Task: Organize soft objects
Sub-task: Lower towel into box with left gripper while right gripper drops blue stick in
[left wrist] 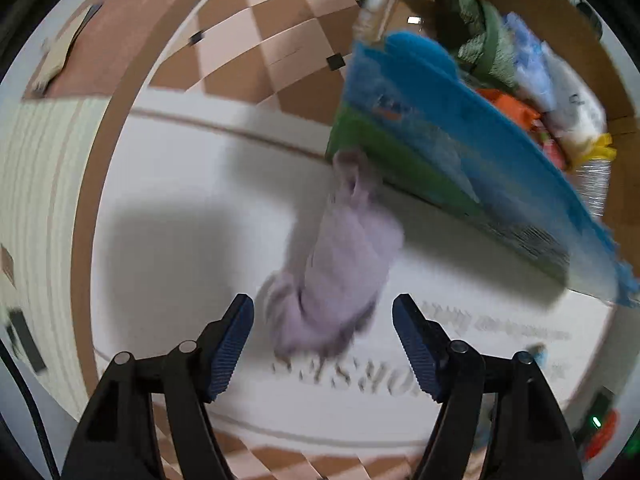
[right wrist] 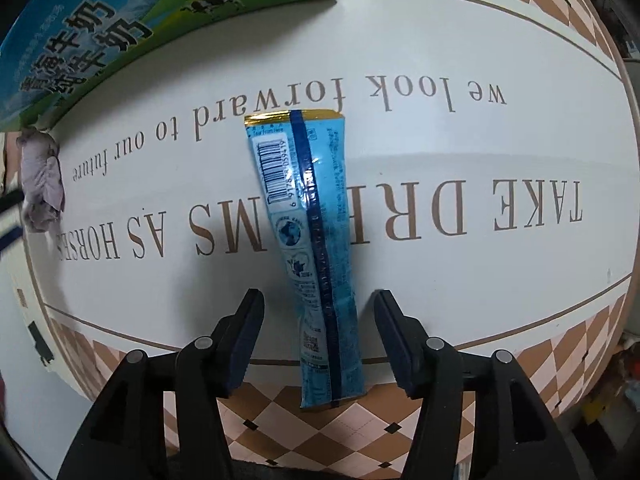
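A lilac soft cloth toy [left wrist: 340, 268] lies on the white mat [left wrist: 192, 184] beside a blue-green milk carton box [left wrist: 448, 160]. My left gripper [left wrist: 323, 348] is open, its jaws on either side of the toy's near end, not touching it. The toy also shows at the far left of the right wrist view [right wrist: 40, 180]. A blue foil packet [right wrist: 312, 248] lies flat on the mat [right wrist: 480, 300]. My right gripper [right wrist: 318, 344] is open with the packet's near end between its jaws.
The box holds several soft items: green cloth [left wrist: 480, 28], a blue-white plush [left wrist: 560, 84], an orange piece [left wrist: 512, 104]. The same box stands at the upper left in the right wrist view [right wrist: 120, 20]. Checkered floor [left wrist: 272, 32] surrounds the mat.
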Motion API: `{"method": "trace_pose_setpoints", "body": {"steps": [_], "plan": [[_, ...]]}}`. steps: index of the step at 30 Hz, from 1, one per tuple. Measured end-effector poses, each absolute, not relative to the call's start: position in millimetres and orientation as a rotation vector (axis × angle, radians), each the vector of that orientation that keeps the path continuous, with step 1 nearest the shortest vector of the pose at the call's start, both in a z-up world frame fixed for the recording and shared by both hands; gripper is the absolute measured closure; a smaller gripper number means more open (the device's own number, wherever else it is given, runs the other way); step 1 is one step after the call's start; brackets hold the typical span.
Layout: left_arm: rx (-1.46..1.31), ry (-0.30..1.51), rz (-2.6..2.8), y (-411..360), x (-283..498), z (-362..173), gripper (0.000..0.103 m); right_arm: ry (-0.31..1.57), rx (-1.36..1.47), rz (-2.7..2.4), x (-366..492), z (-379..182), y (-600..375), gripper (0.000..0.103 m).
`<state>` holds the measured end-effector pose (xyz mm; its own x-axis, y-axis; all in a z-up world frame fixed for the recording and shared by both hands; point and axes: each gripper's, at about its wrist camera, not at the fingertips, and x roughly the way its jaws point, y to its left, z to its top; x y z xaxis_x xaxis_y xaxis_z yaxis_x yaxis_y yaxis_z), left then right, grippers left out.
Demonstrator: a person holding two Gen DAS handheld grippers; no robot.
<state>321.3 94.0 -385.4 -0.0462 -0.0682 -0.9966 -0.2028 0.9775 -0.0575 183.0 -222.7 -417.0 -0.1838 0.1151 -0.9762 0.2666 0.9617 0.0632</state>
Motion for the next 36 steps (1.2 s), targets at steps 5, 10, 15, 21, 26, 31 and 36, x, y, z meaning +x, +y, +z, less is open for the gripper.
{"method": "trace_pose_setpoints", "body": {"steps": [5,10,15,21,26,31,36], "plan": [[-0.055,1.613,0.069,66.9,329.1,-410.1,0.066,1.774,0.214,-0.162,182.3,-419.4,-207.7,0.046],[-0.027,1.613,0.018,46.3,291.6,-396.0,0.072,1.763,0.141,-0.144,191.9,-411.5,-179.6,0.085],[-0.03,1.513,-0.061,25.1,258.4,-330.9,0.071,1.728,0.2,-0.065,188.7,-375.2,-169.2,0.088],[-0.024,1.34,-0.156,17.1,300.2,-222.0,0.071,1.532,0.262,0.046,225.4,-259.5,-164.4,0.088],[0.009,1.316,-0.135,41.9,373.0,-199.5,0.071,1.393,0.242,0.028,298.6,-188.9,-181.3,0.088],[0.01,1.48,-0.104,56.6,426.4,-237.6,0.071,1.4,0.236,-0.074,367.7,-195.5,-198.8,0.088],[0.074,1.578,-0.071,53.1,451.1,-278.3,0.071,1.467,0.262,-0.142,423.1,-237.6,-218.1,0.088]]}}
